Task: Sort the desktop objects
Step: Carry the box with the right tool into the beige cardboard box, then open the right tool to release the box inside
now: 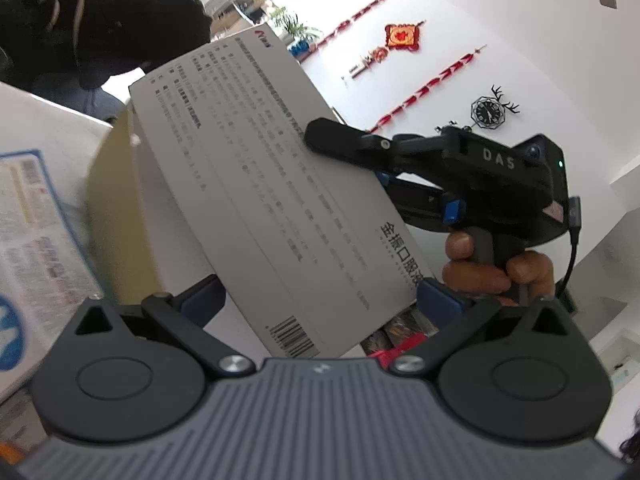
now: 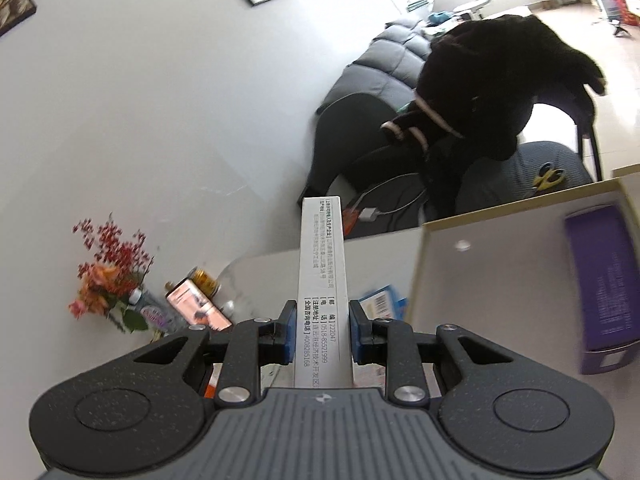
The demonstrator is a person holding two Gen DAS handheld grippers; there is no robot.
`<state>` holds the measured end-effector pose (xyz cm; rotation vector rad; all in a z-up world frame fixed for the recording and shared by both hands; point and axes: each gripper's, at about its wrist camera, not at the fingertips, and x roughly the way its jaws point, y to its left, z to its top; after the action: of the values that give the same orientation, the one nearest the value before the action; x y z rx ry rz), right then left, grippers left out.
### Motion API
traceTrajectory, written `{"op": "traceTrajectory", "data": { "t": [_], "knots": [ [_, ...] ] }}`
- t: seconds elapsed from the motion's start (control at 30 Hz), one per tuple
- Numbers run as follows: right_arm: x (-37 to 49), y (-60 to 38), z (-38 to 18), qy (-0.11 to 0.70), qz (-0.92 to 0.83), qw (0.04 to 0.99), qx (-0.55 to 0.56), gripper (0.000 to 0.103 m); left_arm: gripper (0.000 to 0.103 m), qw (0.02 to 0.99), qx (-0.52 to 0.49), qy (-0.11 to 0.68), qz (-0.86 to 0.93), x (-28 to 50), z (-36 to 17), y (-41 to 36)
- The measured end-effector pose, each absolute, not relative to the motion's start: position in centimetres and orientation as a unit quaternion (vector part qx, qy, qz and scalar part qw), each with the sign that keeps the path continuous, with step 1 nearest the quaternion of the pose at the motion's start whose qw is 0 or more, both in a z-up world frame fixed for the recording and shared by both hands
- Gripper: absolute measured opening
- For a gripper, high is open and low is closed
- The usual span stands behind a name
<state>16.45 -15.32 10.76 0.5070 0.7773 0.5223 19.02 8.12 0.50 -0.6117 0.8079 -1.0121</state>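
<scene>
Between right gripper [image 2: 322, 334] pads: flat grey printed cardboard box [image 1: 256, 184], clamped, held in air | left gripper [image 1: 320, 300] spread wide, box between fingers, contact unclear | print blurred | purple box [image 2: 604, 280] in white carton [image 2: 496, 280], cropped

Between the jaws, a pale grey medicine box [image 2: 322, 300] carries black print and a barcode. The jaw pads [image 2: 289, 338] are blue on black arms. Right of the jaws lies a purple box [image 2: 604, 280]; left, red-orange flowers [image 2: 106, 268].
</scene>
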Motion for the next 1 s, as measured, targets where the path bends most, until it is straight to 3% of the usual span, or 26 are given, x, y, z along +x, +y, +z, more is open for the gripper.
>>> {"op": "traceTrajectory", "data": {
  "t": [0.5,0.77,1.0],
  "knots": [
    [18.4,-22.7,7.4,0.387,0.172,0.862,0.278,0.028,0.103,0.723,-0.248,0.435,-0.476,22.5,-1.2,2.8],
    [20.5,-23.0,3.7,0.414,0.154,0.854,0.276,0.028,0.103,0.75,-0.11,0.451,-0.472,20.2,-0.5,1.2],
    [21.3,-21.3,0.6,0.441,0.133,0.861,0.214,0.028,0.103,0.768,-0.06,0.434,-0.468,18.3,1.7,3.1]
  ]
}}
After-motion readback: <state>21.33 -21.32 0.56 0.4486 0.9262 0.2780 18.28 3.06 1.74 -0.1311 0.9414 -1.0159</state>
